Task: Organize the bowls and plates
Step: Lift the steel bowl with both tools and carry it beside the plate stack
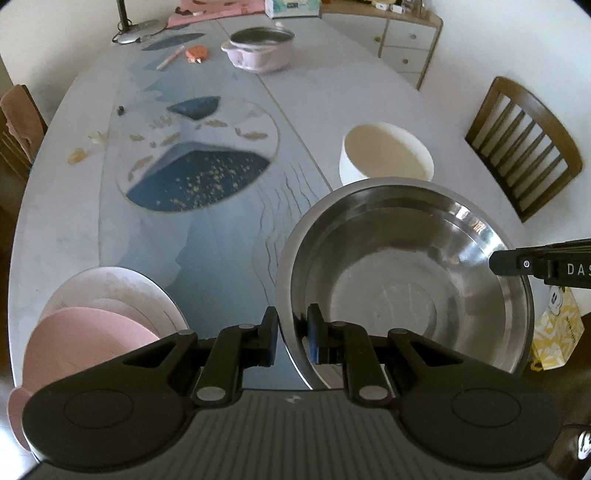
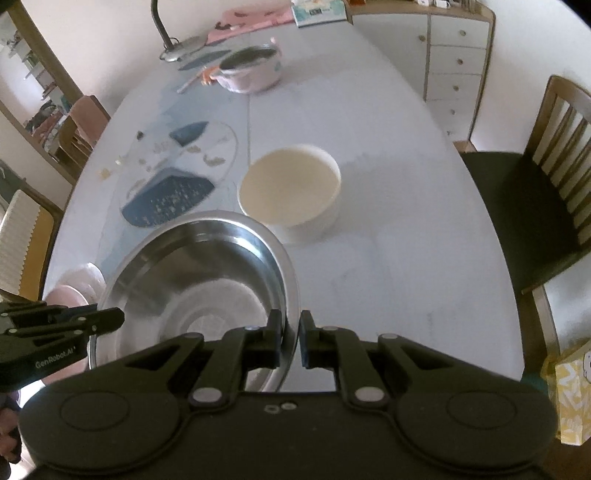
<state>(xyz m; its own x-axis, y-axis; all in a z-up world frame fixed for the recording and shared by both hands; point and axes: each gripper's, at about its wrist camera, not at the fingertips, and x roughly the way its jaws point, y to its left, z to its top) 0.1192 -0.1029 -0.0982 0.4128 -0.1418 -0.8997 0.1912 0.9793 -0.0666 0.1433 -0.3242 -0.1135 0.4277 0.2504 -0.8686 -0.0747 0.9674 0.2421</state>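
Note:
A large steel bowl point(image 1: 406, 277) point(image 2: 199, 280) hangs over the near part of the table, gripped from both sides. My left gripper point(image 1: 291, 338) is shut on its left rim, one pad inside and one outside. My right gripper point(image 2: 291, 341) is shut on the opposite rim; its tip point(image 1: 517, 264) shows at the right edge of the left wrist view. A white bowl point(image 1: 386, 155) point(image 2: 291, 184) stands just beyond the steel bowl. Pink plates point(image 1: 92, 339) point(image 2: 75, 288) are stacked inside a white plate point(image 1: 122, 284) at the near left.
A round glass mat with blue pattern point(image 1: 195, 158) point(image 2: 177, 177) lies mid-table. A pink pot point(image 1: 258, 50) point(image 2: 251, 72) stands at the far end near a lamp base point(image 1: 135, 33). Wooden chairs point(image 1: 524, 147) point(image 2: 535, 206) flank the right side. A yellow bag point(image 2: 570, 398) sits near right.

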